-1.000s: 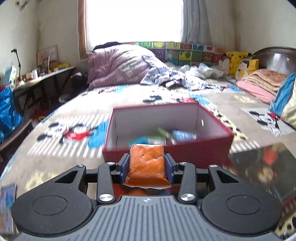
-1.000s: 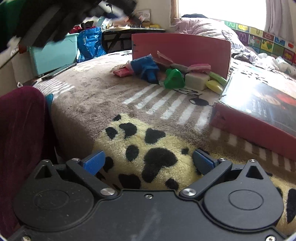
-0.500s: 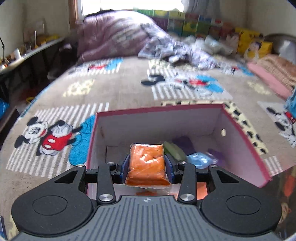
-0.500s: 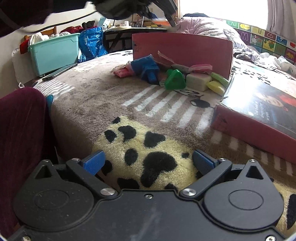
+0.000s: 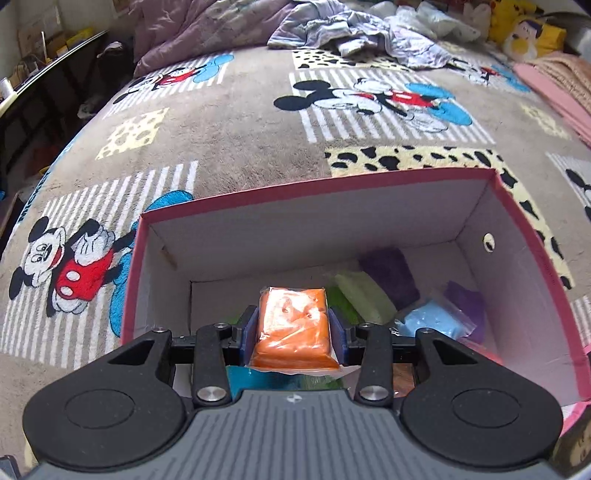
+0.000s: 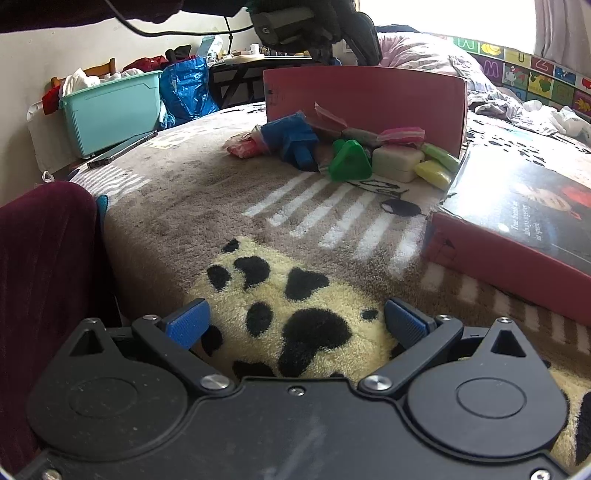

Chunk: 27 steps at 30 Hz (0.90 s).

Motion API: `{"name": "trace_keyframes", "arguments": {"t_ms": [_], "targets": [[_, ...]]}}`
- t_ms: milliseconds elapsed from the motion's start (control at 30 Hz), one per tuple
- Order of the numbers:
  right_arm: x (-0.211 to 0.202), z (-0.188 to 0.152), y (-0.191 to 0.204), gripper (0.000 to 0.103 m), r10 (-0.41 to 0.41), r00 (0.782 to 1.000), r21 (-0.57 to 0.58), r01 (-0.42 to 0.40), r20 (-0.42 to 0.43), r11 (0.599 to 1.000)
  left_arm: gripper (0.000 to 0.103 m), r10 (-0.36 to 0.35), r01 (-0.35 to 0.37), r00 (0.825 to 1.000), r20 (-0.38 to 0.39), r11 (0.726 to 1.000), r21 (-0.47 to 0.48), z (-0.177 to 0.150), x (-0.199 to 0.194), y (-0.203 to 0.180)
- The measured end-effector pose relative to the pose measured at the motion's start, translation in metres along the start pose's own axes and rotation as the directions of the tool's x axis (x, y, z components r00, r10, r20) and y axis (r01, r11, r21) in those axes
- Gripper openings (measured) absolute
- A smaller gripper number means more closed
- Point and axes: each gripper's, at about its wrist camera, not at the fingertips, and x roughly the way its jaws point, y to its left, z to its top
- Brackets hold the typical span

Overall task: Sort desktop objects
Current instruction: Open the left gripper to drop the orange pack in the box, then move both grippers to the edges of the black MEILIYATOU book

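My left gripper (image 5: 292, 325) is shut on an orange clay packet (image 5: 291, 328) and holds it over the inside of the red box (image 5: 317, 186), above its near half. The box holds purple (image 5: 389, 273), pale green (image 5: 364, 295) and light blue (image 5: 432, 323) packets. My right gripper (image 6: 293, 323) is open and empty, low over the blanket. Ahead of it a pile lies against the red box wall (image 6: 365, 96): a blue toy (image 6: 295, 140), a green triangle (image 6: 349, 160), a beige block (image 6: 397, 162), yellow-green packets (image 6: 434, 173).
A red box lid with a picture (image 6: 517, 218) lies right of the pile. A teal bin (image 6: 110, 107) and blue bag (image 6: 186, 90) stand off the bed's left edge. Bedding and plush toys (image 5: 532, 33) lie at the far end.
My left gripper has moved forward and tilted down over the box with the orange packet; it now shows above the box in the right wrist view. The right gripper has stayed still.
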Motion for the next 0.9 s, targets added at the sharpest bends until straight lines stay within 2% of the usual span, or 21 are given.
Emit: {"name": "trace_keyframes", "arguments": {"t_ms": [167, 233, 533, 700, 900], "targets": [[0.0, 0.0, 0.0, 0.102, 0.0, 1.0, -0.001, 0.0, 0.0, 1.0, 0.043, 0.006, -0.006, 1.0, 0.01, 1.0, -0.005, 0.002, 0.001, -0.001], [0.0, 0.001, -0.001, 0.102, 0.002, 1.0, 0.001, -0.002, 0.0, 1.0, 0.043, -0.017, 0.018, 0.999, 0.029, 0.999, -0.029, -0.001, -0.005, 0.002], [-0.001, 0.001, -0.002, 0.102, 0.008, 1.0, 0.017, -0.008, 0.004, 1.0, 0.043, -0.039, 0.044, 0.992, 0.121, 0.998, -0.041, -0.041, -0.05, 0.0], [-0.006, 0.004, -0.007, 0.102, 0.027, 1.0, 0.054, -0.028, 0.007, 0.998, 0.043, -0.091, 0.094, 0.974, 0.208, 0.996, -0.002, -0.075, -0.095, -0.012], [-0.024, 0.009, -0.009, 0.102, 0.024, 1.0, 0.091, -0.025, 0.012, 0.996, 0.043, -0.174, 0.161, 0.94, 0.295, 0.985, 0.067, -0.129, -0.141, -0.033]]}}
